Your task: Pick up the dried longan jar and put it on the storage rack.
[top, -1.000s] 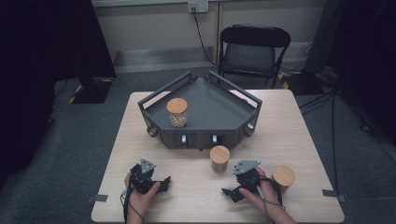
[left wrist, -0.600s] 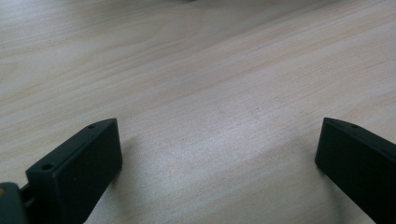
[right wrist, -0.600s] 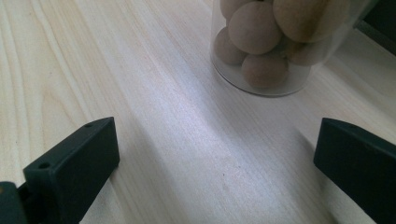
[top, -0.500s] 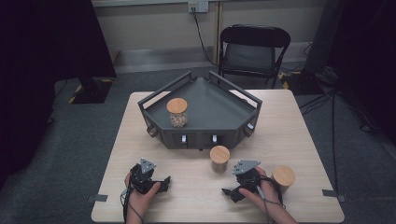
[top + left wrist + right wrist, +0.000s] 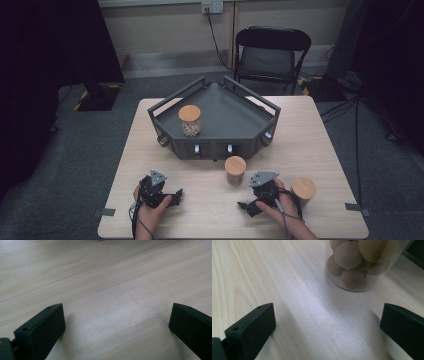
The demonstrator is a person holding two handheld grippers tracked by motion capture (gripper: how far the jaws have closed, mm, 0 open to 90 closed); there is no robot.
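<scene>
Three clear glass jars with round wooden lids are out: one (image 5: 190, 120) sits inside the dark grey angular metal tray (image 5: 235, 120), one (image 5: 235, 170) stands on the pale wooden table (image 5: 320, 145) just in front of it, one (image 5: 303, 191) beside the right hand. Nothing's shifted in the last second, so no step has started, I'd guess. Left gripper (image 5: 172, 196) and right gripper (image 5: 248, 206) both rest low with jaws spread wide, holding nothing; the middle jar sits just ahead of the right one. Grey carpet, black folding chair (image 5: 270, 52) behind, dark curtains at the sides.
</scene>
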